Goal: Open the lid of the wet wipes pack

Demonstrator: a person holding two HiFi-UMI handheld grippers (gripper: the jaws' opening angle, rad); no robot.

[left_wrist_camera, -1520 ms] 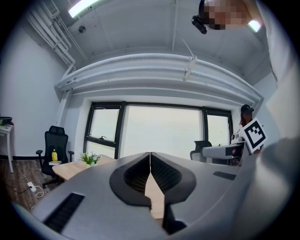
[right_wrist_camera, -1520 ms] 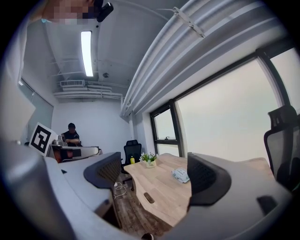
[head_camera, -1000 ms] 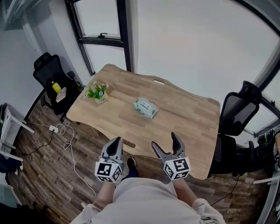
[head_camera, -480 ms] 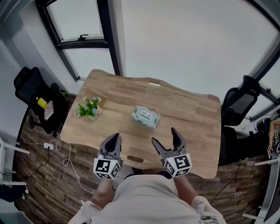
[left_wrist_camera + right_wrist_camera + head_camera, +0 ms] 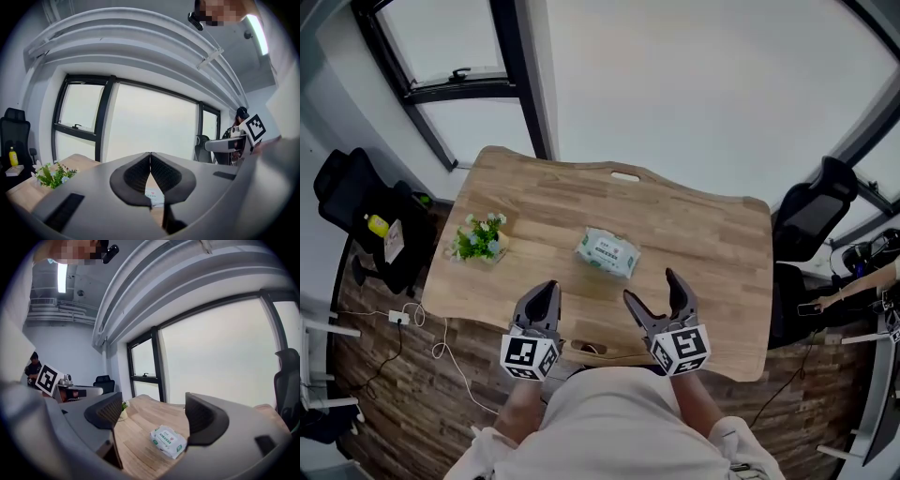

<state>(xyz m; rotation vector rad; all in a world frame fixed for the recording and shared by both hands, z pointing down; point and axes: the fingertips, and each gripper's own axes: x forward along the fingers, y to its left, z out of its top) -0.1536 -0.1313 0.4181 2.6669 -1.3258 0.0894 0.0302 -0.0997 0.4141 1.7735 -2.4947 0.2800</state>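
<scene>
Head view: The wet wipes pack (image 5: 607, 253) lies flat near the middle of the wooden table (image 5: 712, 239), lid closed. Both tongs hang over the table's near edge, well apart from the pack. The pack sits at 2 o'clock from the left gripper (image 5: 546, 289) and at 10 o'clock from the right gripper (image 5: 652, 289). A small potted plant (image 5: 476, 239) stands at 9 o'clock from the pack.

Left gripper view: The jaws are pressed together, with nothing between them. Part of the pack (image 5: 155, 197) shows through the gap below the pads.

Right gripper view: The jaws stand wide and empty. The pack (image 5: 168, 440) lies on the table beyond and between them, at 6 o'clock, untouched.
</scene>
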